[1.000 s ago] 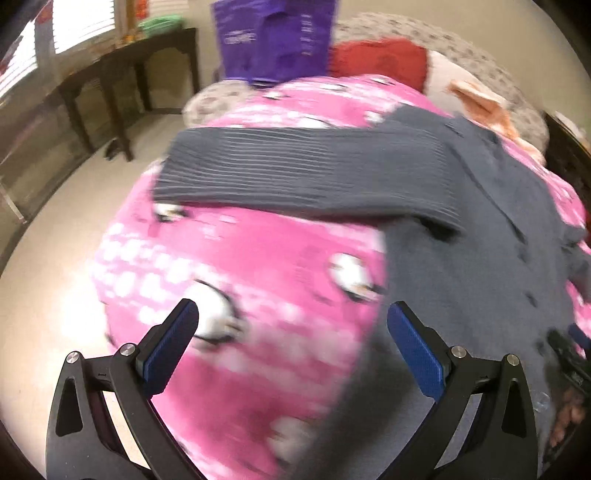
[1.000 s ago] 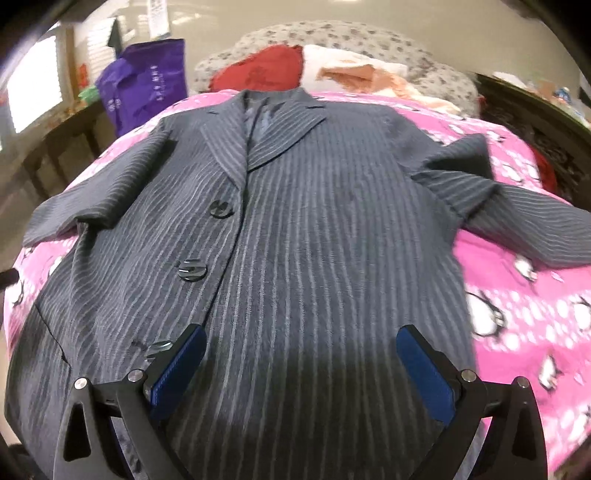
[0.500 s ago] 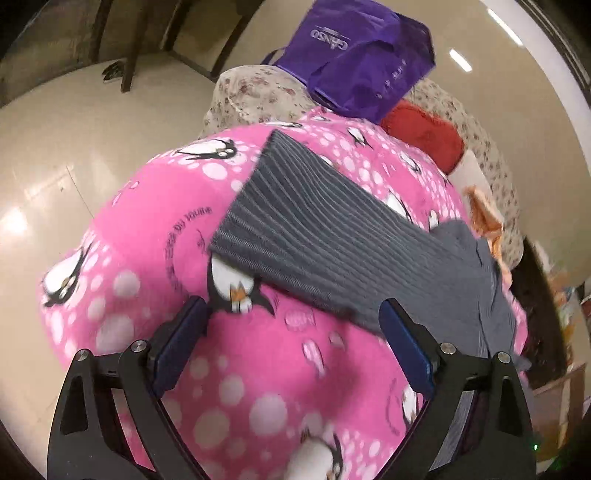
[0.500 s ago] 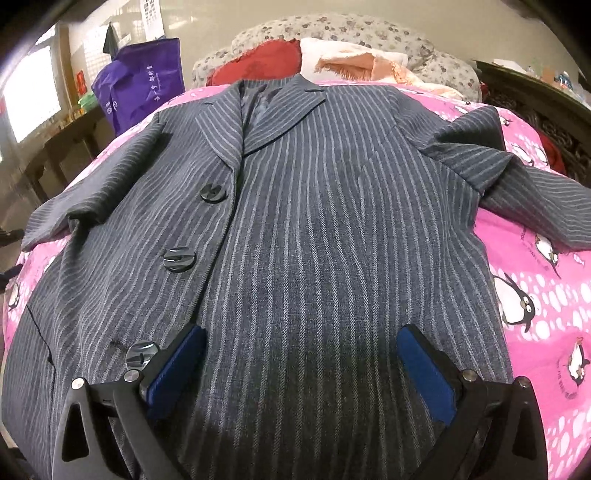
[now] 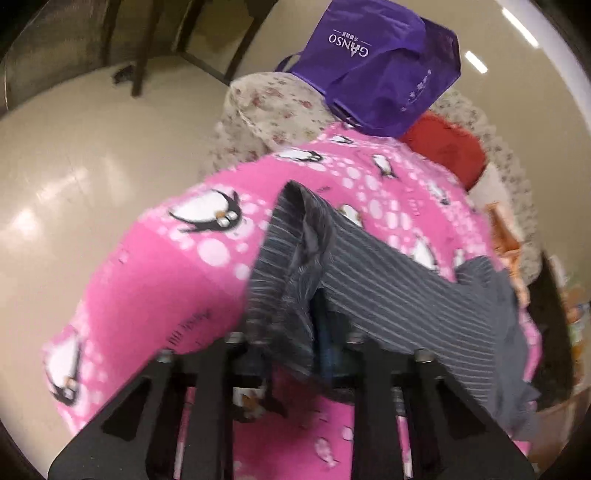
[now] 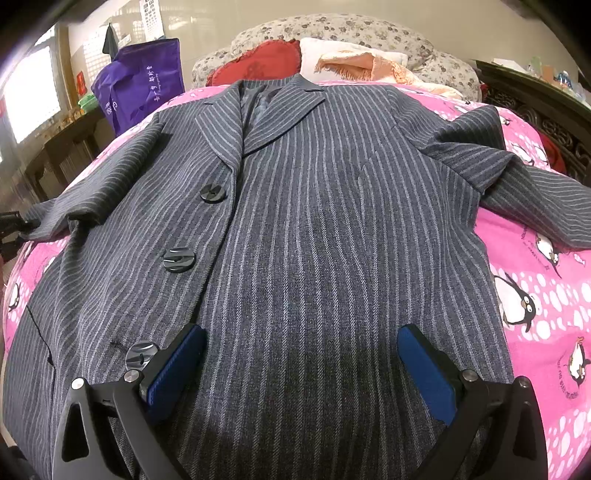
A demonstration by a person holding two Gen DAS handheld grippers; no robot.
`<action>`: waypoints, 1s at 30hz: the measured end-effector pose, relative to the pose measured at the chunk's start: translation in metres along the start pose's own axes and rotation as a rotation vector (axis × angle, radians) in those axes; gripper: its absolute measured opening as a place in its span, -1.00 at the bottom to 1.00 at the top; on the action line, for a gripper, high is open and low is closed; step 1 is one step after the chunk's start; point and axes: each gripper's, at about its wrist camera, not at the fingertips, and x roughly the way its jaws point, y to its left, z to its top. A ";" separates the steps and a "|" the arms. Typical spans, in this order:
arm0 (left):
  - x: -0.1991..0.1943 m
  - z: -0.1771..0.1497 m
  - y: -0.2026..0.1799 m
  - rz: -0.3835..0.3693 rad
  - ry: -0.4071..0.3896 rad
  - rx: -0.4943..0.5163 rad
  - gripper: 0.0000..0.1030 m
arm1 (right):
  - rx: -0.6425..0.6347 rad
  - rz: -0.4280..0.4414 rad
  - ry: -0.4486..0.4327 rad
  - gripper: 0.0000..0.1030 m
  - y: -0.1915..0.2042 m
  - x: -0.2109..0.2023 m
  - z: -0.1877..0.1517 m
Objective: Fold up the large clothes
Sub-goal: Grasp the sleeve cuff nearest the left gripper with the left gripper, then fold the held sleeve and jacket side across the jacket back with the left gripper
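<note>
A dark grey pinstriped suit jacket (image 6: 314,229) lies face up and spread flat on a bed covered by a pink fleece blanket with penguin prints (image 6: 535,295). Its lapels point toward the headboard, three dark round buttons (image 6: 178,259) run down the front edge, and both sleeves stretch out sideways.

The left gripper (image 5: 291,354) has its fingers drawn close together on the cuff end of the jacket's sleeve (image 5: 295,258), which is bunched and raised off the blanket. The right gripper (image 6: 301,369) hovers over the lower front of the jacket with its blue-padded fingers (image 6: 424,373) spread wide, holding nothing.

Beyond the collar lie a red cushion (image 6: 258,64), a peach fringed cloth (image 6: 369,64) and a floral pillow (image 6: 332,29). A purple non-woven shopping bag (image 5: 380,66) sits at the bed's far left corner.
</note>
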 end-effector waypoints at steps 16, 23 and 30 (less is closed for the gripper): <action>-0.106 0.037 -0.051 0.048 -0.297 0.139 -0.89 | 0.130 -0.126 0.027 0.96 -0.062 -0.092 -0.027; -0.040 -0.046 -0.262 -0.286 -0.124 0.425 -0.89 | 0.168 -0.166 -0.008 0.96 -0.087 -0.123 -0.047; 0.043 -0.174 -0.415 -0.433 0.138 0.583 -0.89 | 0.251 -0.192 -0.004 0.96 -0.117 -0.147 -0.072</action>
